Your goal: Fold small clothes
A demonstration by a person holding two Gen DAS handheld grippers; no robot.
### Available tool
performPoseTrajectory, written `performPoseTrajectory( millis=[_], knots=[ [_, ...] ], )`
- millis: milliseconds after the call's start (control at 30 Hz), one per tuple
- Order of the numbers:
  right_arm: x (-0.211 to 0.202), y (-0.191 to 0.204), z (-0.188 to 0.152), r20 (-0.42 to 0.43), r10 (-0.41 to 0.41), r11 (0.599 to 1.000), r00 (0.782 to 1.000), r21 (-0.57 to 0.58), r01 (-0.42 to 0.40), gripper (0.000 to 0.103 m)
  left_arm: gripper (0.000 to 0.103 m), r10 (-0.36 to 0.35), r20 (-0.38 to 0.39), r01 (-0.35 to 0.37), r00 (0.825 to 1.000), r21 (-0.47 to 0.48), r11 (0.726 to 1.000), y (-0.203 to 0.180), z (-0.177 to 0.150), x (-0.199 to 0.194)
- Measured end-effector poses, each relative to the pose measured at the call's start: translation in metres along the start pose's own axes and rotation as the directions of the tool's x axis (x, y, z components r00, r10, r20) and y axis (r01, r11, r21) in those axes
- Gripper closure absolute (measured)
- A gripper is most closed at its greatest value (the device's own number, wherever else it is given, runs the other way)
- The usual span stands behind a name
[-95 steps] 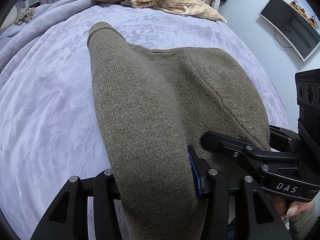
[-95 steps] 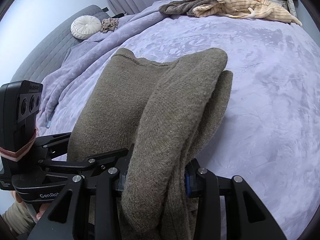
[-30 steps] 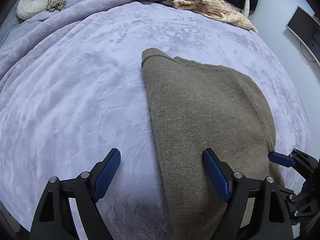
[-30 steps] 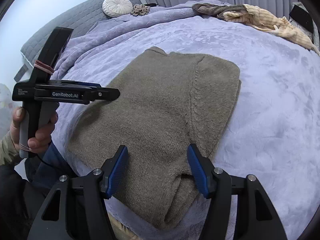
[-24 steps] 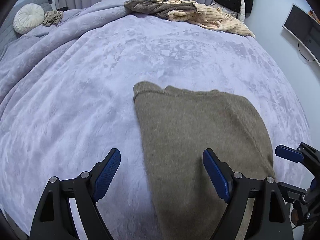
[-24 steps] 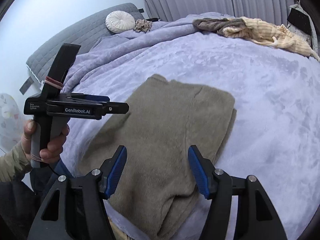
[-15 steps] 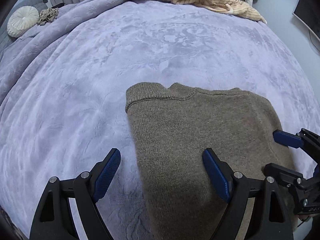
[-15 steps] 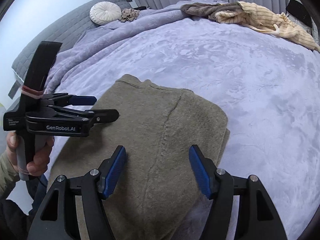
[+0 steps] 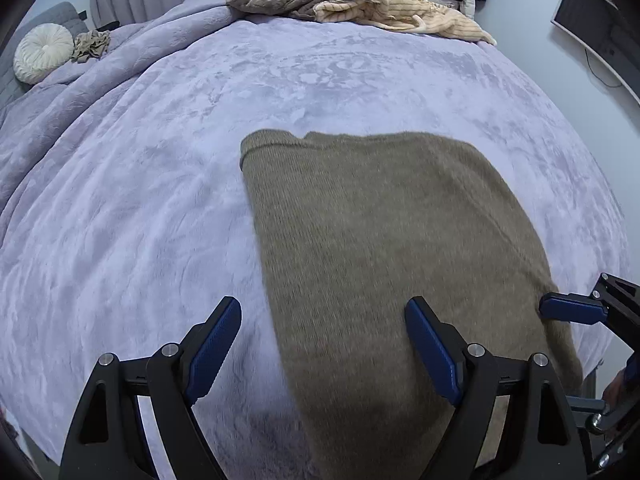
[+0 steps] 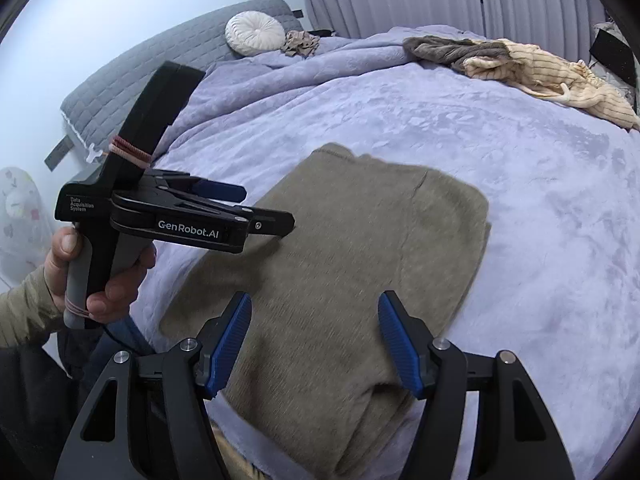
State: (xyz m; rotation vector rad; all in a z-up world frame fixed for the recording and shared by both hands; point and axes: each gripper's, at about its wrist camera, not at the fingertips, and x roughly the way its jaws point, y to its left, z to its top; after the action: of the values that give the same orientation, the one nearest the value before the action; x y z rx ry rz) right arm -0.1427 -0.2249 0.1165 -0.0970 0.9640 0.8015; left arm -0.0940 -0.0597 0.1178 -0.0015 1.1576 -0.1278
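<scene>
- A round cream tufted cushion (image 9: 43, 53) is seen at ten o'clock, on the lilac plush bedspread (image 9: 160, 184).
- The left gripper (image 9: 323, 342) is held above the bedspread, its blue-padded jaws spread wide and nothing pinched.
- The folded olive-brown knitted sweater (image 9: 380, 248) is laid flat at centre, toward five o'clock.
- A heap of brown and cream striped clothes (image 9: 360, 6) is seen at twelve o'clock.
- The right gripper (image 10: 315, 344) is held over the sweater, jaws apart, nothing gripped.
</scene>
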Motion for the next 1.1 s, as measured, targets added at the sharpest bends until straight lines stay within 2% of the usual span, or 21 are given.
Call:
performPoseTrajectory(
  millis=[67, 200, 267, 367, 467, 567, 700, 767, 833, 933, 1100],
  knots=[
    [0.008, 0.001, -0.014, -0.026, -0.010, 1.000, 1.000, 0.003, 0.010, 0.034, 0.017, -0.020, -0.005, 0.020, 1.000, -0.009, 1.000, 0.001, -0.014, -0.002],
    [0.006, -0.003, -0.026, -0.022, -0.001, 1.000, 1.000, 0.024, 0.002, 0.034, 0.017, -0.045, -0.005, 0.044, 0.999, -0.042, 0.998, 0.006, -0.025, -0.008],
    [-0.001, 0.000, -0.028, -0.038, -0.017, 1.000, 0.999, 0.020, 0.018, 0.034, 0.017, -0.029, 0.003, 0.029, 1.000, -0.032, 0.999, 0.004, -0.028, -0.020],
    [-0.022, 0.013, -0.024, -0.013, -0.089, 0.995, 0.996, -0.037, 0.089, 0.033, 0.017, 0.005, 0.025, -0.005, 1.000, -0.008, 1.000, -0.001, -0.028, -0.042],
    [-0.031, 0.023, -0.013, -0.024, -0.166, 0.983, 0.986, -0.076, 0.164, 0.028, 0.017, 0.054, 0.040, -0.054, 0.998, -0.003, 0.999, -0.006, -0.023, -0.055],
    [-0.026, 0.026, -0.004, -0.075, -0.243, 0.967, 0.967, -0.093, 0.236, 0.028, 0.017, 0.086, 0.041, -0.086, 0.995, -0.014, 0.996, -0.009, -0.018, -0.061],
    [-0.024, 0.026, 0.007, -0.093, -0.248, 0.968, 0.964, -0.072, 0.242, 0.028, 0.017, 0.132, 0.043, -0.132, 0.990, 0.001, 0.991, -0.018, -0.016, -0.064],
    [-0.024, 0.026, 0.010, -0.109, -0.285, 0.958, 0.952, -0.071, 0.278, 0.028, 0.017, 0.152, 0.060, -0.152, 0.987, -0.001, 0.988, -0.021, -0.017, -0.067],
    [-0.023, 0.025, 0.013, -0.118, -0.304, 0.952, 0.946, -0.068, 0.297, 0.028, 0.017, 0.143, 0.060, -0.141, 0.988, -0.032, 0.989, -0.020, -0.017, -0.070],
    [-0.024, 0.023, 0.016, -0.120, -0.306, 0.952, 0.944, -0.057, 0.301, 0.028, 0.017, 0.136, 0.030, -0.134, 0.990, -0.058, 0.989, -0.018, -0.016, -0.069],
    [-0.026, 0.025, 0.021, -0.114, -0.315, 0.949, 0.942, -0.064, 0.310, 0.027, 0.017, 0.170, 0.002, -0.170, 0.985, -0.032, 0.985, -0.023, -0.018, -0.063]
  ],
)
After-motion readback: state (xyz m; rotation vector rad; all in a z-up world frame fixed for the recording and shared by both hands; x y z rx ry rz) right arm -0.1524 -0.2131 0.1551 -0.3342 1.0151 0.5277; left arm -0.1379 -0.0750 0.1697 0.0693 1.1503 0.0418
